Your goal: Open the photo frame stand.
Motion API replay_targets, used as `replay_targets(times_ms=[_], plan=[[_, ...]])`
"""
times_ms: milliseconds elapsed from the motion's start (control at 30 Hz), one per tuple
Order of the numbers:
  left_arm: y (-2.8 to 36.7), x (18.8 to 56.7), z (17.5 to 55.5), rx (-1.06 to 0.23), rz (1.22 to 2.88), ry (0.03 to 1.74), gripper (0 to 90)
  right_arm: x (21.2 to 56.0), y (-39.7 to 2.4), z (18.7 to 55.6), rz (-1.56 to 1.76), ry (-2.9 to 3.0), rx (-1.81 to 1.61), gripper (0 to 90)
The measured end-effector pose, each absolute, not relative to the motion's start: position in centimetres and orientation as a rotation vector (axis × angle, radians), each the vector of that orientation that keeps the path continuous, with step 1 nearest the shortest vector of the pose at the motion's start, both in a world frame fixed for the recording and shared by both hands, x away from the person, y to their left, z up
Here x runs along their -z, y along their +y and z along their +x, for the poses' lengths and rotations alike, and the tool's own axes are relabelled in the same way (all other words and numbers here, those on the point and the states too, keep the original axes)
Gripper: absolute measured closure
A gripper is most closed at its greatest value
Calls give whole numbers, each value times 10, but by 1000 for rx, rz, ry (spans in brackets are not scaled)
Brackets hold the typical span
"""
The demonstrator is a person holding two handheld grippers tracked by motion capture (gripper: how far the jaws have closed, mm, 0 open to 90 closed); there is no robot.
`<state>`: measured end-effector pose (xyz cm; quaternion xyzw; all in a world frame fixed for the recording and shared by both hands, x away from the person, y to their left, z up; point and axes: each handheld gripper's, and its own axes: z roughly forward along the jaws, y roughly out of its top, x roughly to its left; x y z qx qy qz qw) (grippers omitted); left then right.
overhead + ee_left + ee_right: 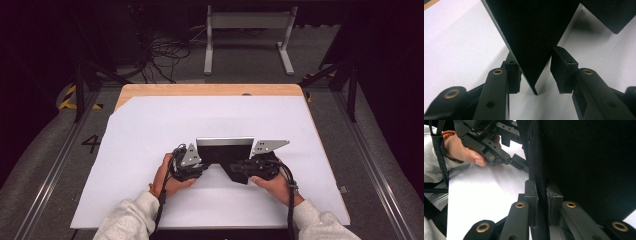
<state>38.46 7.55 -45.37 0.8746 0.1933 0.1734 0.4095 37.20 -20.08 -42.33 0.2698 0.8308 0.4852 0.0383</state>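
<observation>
Right hand-held gripper (541, 195) is pinching the black folding panel (225, 150) at its right edge; left hand-held gripper (535, 72) is straddling its left corner, jaws apart, over the white counter (150, 125).

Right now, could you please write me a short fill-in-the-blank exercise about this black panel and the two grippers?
1. The right gripper is shut on the ____ panel.
2. The left gripper has its jaws ____, apart from the panel's corner.
3. The panel stands on a ____ sheet.
4. Beyond the sheet shows the table's ____ edge.

Missing words: black; open; white; wooden
</observation>
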Motion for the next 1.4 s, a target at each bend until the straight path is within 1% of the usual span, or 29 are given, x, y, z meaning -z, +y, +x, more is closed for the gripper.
replay_targets(times_ms=[67,100,233,600,1200,1400], plan=[[76,454,385,-439,2204,486,618,423,-201,372,828,2549,-1486,821],[75,453,384,-460,2209,486,620,423,-200,371,827,2551,-1484,822],[76,454,385,-482,2210,495,671,425,-199,371,826,2553,-1470,826],[76,453,388,-500,2219,507,689,430,-196,371,831,2557,-1451,825],[75,454,392,-514,2216,530,679,430,-197,368,816,2530,-1414,821],[73,456,396,-554,2208,563,652,431,-198,366,806,2519,-1369,830]])
